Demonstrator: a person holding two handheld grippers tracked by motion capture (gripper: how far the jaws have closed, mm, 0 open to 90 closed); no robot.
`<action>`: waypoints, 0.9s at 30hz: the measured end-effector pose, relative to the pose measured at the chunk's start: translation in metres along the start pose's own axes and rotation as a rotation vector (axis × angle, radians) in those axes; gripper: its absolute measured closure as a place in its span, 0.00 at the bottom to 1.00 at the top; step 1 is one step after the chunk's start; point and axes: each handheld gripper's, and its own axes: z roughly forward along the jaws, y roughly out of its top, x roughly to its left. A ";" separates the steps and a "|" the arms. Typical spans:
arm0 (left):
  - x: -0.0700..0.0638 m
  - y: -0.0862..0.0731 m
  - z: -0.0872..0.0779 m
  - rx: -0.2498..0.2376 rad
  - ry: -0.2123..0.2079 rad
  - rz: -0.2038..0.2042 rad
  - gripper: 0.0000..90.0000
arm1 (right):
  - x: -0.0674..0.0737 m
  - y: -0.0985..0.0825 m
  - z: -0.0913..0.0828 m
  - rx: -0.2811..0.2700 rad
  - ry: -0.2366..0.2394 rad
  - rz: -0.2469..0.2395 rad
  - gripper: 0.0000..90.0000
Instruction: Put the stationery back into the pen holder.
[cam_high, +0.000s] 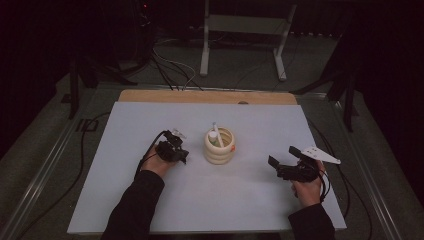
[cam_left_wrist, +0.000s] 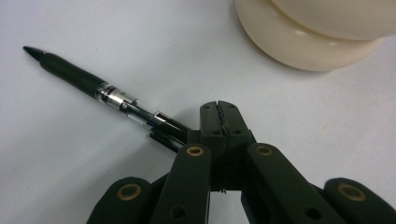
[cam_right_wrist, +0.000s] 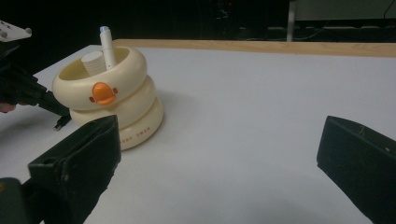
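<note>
A black pen (cam_left_wrist: 88, 84) with a clear middle section lies on the white table top, tip toward the upper left. Its rear end runs under my left gripper (cam_left_wrist: 219, 114), whose jaws are pressed together with nothing between them. In the high view the left gripper (cam_high: 184, 156) sits just left of a cream ringed pen holder (cam_high: 220, 147). The holder (cam_right_wrist: 109, 98) has an orange duck bill on its side and a white pen (cam_right_wrist: 106, 46) standing in it. My right gripper (cam_right_wrist: 217, 163) is wide open and empty, pointing at the holder from the right (cam_high: 283, 156).
The white mat (cam_high: 150, 200) covers a table with a wooden strip (cam_high: 207, 96) along its far edge. Cables (cam_high: 170, 70) and a white stand's legs (cam_high: 242, 45) lie on the floor beyond. Black tripod legs (cam_high: 347, 95) stand at the right.
</note>
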 end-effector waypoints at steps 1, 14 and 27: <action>0.000 0.000 0.000 0.001 0.001 -0.001 1.00 | 0.000 0.000 0.000 0.001 0.000 -0.001 0.00; 0.004 -0.008 -0.054 -0.325 0.090 -0.030 0.71 | 0.000 0.000 0.000 -0.005 0.003 0.000 0.00; 0.005 -0.043 -0.096 -0.450 0.276 -0.092 0.10 | 0.001 0.000 0.000 -0.007 0.006 -0.003 0.00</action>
